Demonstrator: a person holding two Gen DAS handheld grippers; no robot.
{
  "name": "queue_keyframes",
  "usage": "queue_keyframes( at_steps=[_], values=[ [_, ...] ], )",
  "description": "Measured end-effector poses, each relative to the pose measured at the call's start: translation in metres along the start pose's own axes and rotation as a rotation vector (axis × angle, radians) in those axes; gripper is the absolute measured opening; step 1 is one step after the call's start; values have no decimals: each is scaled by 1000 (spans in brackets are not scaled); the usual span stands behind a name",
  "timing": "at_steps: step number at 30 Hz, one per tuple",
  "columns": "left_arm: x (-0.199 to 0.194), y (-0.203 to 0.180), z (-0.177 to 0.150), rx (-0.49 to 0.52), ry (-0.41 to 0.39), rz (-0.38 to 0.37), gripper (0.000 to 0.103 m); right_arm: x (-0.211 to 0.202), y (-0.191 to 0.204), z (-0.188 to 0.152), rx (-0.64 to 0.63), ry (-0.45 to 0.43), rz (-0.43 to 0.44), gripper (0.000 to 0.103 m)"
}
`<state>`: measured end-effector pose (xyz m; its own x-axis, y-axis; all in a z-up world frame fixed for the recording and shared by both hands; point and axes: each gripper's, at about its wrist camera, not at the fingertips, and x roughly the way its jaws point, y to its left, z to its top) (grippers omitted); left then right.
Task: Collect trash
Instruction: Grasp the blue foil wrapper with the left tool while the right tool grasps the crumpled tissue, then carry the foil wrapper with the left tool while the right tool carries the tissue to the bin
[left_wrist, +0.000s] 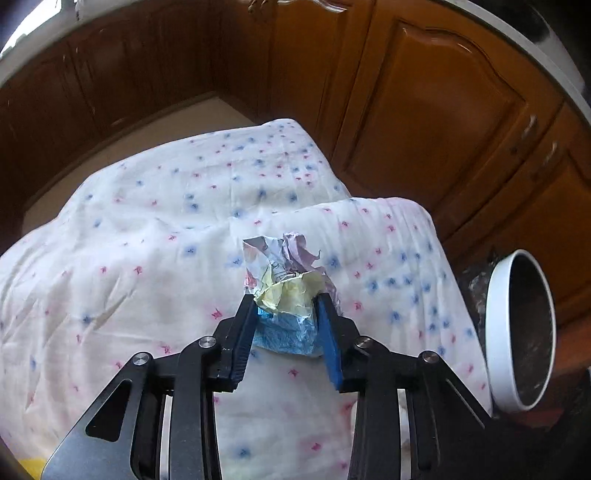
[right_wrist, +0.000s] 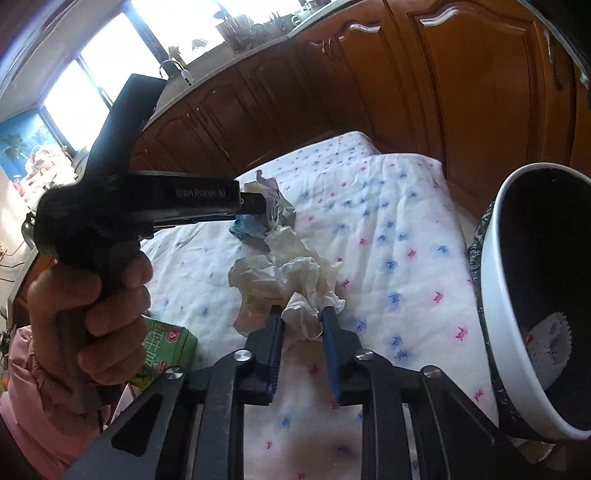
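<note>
- Black linkage arms of our left gripper (left_wrist: 286, 301) fill the bottom of the left wrist view, and its jaws are clamped on a crumpled wad of trash (left_wrist: 284, 295).
- That wad has a blue crinkled part lowest between the jaws, pale yellow paper above it, and printed silvery paper sticking out past the fingertips; its long axis runs along the fingers, pointing away from the camera.
- Beneath the wad lies a white cloth (left_wrist: 147, 258) dotted with blue and pink flowers, spread over the table; we cannot tell whether the wad touches it.
- Our right gripper (right_wrist: 301, 314) shows at the bottom of the right wrist view, its jaws closed on one end of a crumpled white tissue (right_wrist: 284, 277).
- From that pinched end the tissue spreads up and to the left over the cloth, its far end just beside the blue and yellow wad.
- In the same view a hand (right_wrist: 92, 306) with a pink sleeve grips the left gripper's handle, and that gripper reaches in from the left to the wad.
- At the right edge of both views stands a white bin (right_wrist: 491, 295) with a dark liner, tilted toward us by the lens; something white with a toothed edge lies inside.
- A green carton (right_wrist: 170, 350) sits at the lower left, partly hidden by the hand.
- Brown wooden cabinets (left_wrist: 424, 110) run behind the table.
</note>
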<state>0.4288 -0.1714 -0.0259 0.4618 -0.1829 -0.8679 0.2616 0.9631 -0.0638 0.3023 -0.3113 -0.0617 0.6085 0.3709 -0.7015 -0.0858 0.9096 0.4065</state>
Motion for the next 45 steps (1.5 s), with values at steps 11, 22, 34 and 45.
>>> queue_keyframes(
  at_steps=[11,22,34,45],
  values=[
    [-74,-9,-32,37,-106,-105,26,-69,-3,-24,2,-92,-19,18],
    [-120,-48,-95,101,-150,-208,26,-135,-29,-43,50,-186,-69,18],
    [-136,-102,-112,193,-146,-256,26,-165,-56,-49,99,-223,-114,18],
    [-124,-148,-94,258,-118,-273,26,-177,-88,-39,106,-207,-191,18]
  ],
)
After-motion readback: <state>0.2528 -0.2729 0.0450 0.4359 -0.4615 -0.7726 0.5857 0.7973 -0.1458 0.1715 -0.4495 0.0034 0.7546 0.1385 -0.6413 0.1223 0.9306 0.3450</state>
